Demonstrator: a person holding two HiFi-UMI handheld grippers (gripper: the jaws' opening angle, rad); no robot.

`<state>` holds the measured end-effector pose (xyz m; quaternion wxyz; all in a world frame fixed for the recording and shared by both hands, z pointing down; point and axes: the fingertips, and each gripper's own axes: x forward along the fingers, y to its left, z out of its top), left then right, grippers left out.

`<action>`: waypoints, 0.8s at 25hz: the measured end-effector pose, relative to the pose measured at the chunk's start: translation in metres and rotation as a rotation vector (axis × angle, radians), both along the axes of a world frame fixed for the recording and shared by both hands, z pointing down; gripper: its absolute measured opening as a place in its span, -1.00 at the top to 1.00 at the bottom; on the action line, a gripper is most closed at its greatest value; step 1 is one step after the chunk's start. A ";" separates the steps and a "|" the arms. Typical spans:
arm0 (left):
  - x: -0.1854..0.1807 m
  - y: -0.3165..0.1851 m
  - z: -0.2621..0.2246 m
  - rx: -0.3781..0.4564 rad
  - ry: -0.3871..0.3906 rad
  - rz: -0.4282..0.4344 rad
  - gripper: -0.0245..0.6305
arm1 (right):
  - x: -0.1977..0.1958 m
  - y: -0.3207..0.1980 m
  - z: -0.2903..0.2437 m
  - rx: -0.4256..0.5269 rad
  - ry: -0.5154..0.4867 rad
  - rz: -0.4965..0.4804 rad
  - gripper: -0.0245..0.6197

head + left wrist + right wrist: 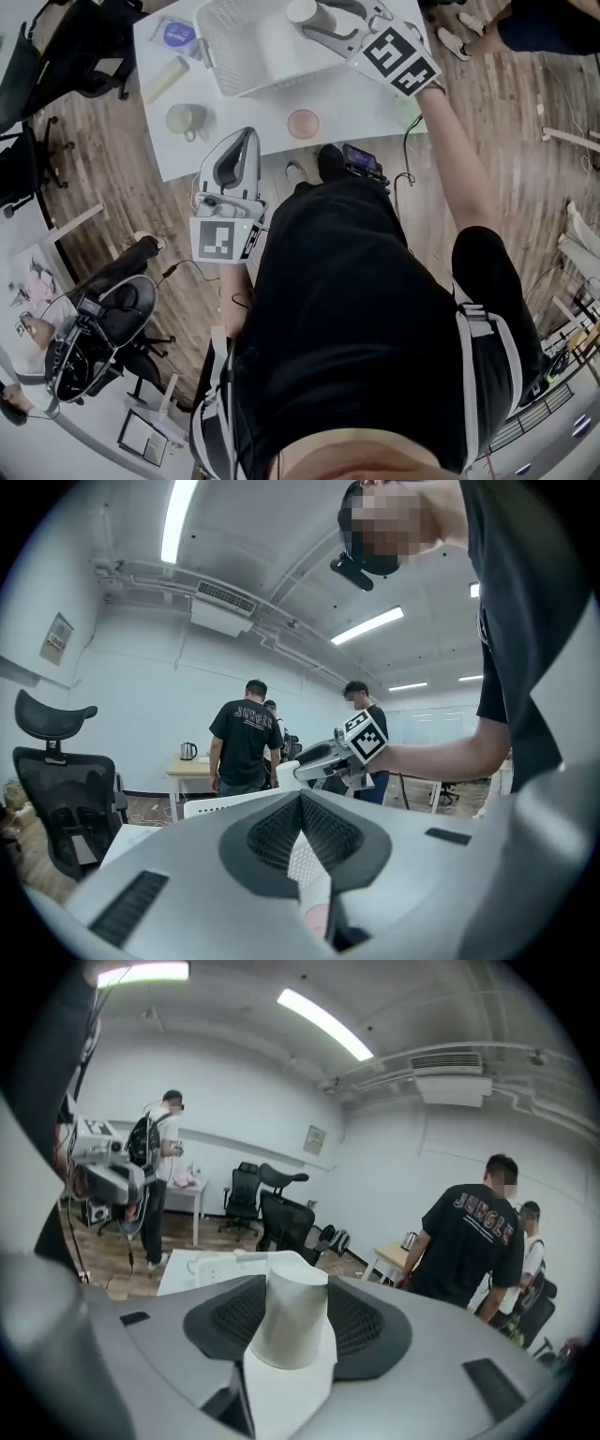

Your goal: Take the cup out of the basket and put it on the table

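The right gripper's (291, 1330) jaws are clenched on the white cup (294, 1312), which sits lengthwise between the ribbed pads with its far end poking past them. In the head view this gripper hangs over the right end of the white basket (214, 66), so the cup is held in the air above the basket, not yet on the bench (367, 105).

The left gripper (244, 139) hovers by the near bench edge with its jaws pressed together on nothing.

The step in hand looks to be the carry from basket to bench. To do it well, keep the grasp firm and bring the cup over the basket's rim without clipping the wall. Aim for the bare patch near the right corner, clear of the pink dish (303, 123) and well away from the green mug (186, 119). Turn the cup upright before going down. Lower it until its base rests flat, and only then let the jaws part. The smooth, tapered wall could slide in the pads if the grasp loosens early.
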<state>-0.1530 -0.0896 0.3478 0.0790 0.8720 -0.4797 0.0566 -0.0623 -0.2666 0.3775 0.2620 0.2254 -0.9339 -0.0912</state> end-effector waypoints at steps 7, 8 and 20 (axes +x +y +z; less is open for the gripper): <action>0.001 0.009 -0.005 0.020 0.022 0.022 0.86 | 0.017 0.050 -0.038 -0.049 -0.352 0.056 0.25; 0.002 0.012 -0.006 0.022 0.025 0.024 0.86 | 0.019 0.062 -0.043 -0.051 -0.392 0.050 0.25; -0.002 0.055 -0.014 0.043 0.058 0.080 0.86 | 0.021 0.160 -0.062 -0.076 -0.559 0.095 0.25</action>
